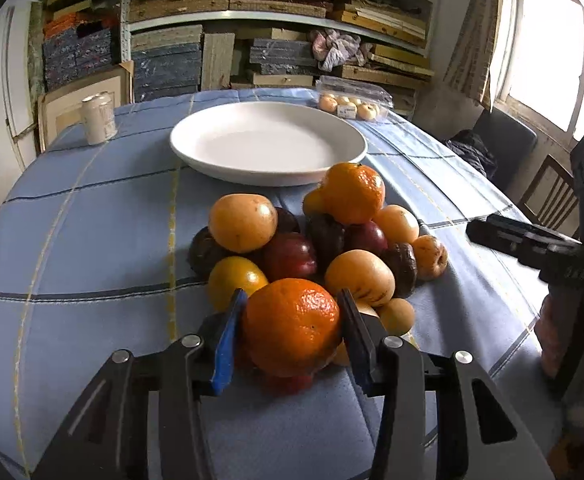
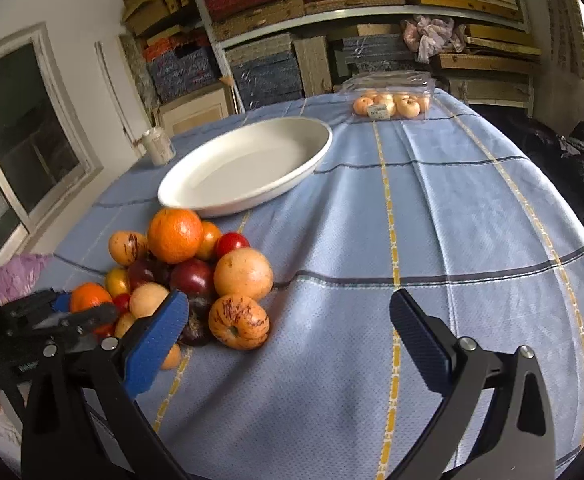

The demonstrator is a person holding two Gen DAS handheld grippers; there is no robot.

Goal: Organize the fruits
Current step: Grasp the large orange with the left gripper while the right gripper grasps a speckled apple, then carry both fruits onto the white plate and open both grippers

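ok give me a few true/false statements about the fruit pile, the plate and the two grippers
1. The white plate has no fruit on it. True.
2. The left gripper has its pads around an orange at the near edge of the fruit pile. True.
3. The right gripper is shut on a plum. False: its jaws stand wide apart over bare tablecloth, beside the pile.
4. The packaged fruit sits in a clear container beyond the plate. True.
5. The can stands on the plate. False: it stands on the tablecloth, apart from the plate.
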